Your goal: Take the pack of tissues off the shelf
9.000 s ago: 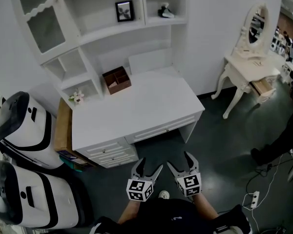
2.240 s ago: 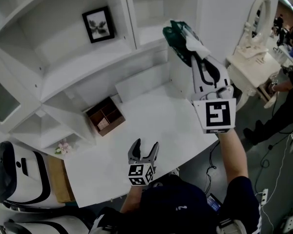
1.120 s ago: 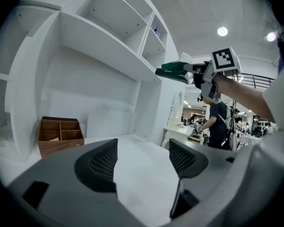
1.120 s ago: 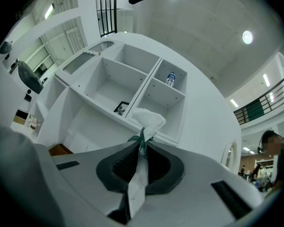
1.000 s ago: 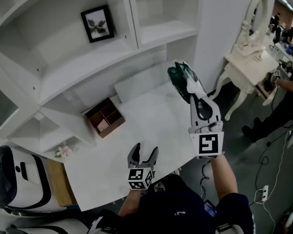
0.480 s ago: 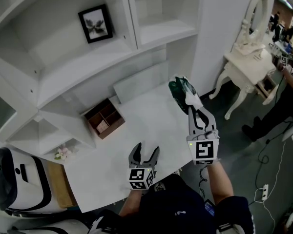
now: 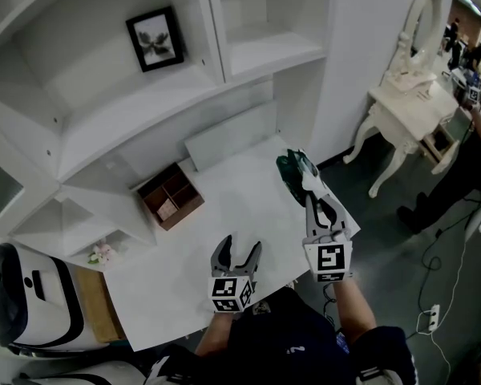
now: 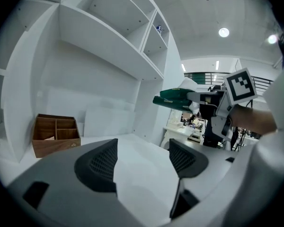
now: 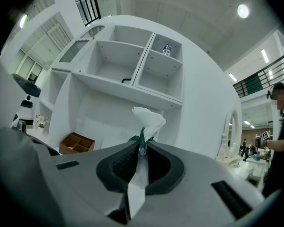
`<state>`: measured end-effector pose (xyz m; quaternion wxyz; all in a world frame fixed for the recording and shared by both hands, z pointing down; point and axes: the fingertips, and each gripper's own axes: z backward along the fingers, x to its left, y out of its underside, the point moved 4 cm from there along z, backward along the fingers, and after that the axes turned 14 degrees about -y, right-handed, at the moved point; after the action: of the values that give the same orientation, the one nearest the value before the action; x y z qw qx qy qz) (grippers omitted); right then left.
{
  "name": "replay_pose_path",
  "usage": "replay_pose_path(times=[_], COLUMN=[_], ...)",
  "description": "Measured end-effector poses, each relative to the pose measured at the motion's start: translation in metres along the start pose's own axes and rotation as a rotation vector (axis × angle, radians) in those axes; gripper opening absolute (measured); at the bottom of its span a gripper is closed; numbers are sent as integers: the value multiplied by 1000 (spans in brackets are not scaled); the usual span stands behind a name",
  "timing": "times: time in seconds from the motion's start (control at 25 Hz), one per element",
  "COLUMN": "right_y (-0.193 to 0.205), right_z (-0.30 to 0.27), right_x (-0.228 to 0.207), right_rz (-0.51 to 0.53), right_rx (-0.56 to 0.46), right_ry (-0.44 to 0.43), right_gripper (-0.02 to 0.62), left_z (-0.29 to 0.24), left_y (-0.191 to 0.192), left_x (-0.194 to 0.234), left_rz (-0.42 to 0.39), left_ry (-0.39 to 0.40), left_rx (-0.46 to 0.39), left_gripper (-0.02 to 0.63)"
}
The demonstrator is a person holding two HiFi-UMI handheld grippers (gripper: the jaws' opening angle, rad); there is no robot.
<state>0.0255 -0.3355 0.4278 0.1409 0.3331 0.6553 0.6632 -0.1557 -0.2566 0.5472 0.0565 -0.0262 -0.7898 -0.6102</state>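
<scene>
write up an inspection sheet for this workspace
surface: white desk below wall shelves.
job's things: green tissue pack, off the shelves, held above the desk's right edge.
clutter: wooden box at the desk's back left; framed picture on a shelf; flowers in a low cubby.
grippers: left tongs open, empty, over the desk's front; right tongs shut on the tissue pack.
cables: loose cable on the floor at right.
surroundings: dressing table with mirror and a person at right; white machine at left.

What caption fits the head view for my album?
Right hand-held gripper holds the tissue pack over the desk; left hand-held gripper is open.
</scene>
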Motion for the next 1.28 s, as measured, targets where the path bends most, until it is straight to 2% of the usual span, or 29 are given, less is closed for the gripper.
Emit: replay_pose_path(times=[0.84,1.04,1.28], right_y=[73,98,104], right_z=[3,8,6], right_x=[32,40,39], right_rz=[-106,-142,-147], right_rx=[117,182,185], right_ry=[-58,-59,-71], right_gripper=[20,20,20], left_z=[-14,-16,-19], left_y=[1,2,3], left_x=[0,0,-1], left_rz=[-19,-24,-29], left_ry=[-20,-32,-46], left_rx=[-1,6,6], left_gripper=[341,341,341])
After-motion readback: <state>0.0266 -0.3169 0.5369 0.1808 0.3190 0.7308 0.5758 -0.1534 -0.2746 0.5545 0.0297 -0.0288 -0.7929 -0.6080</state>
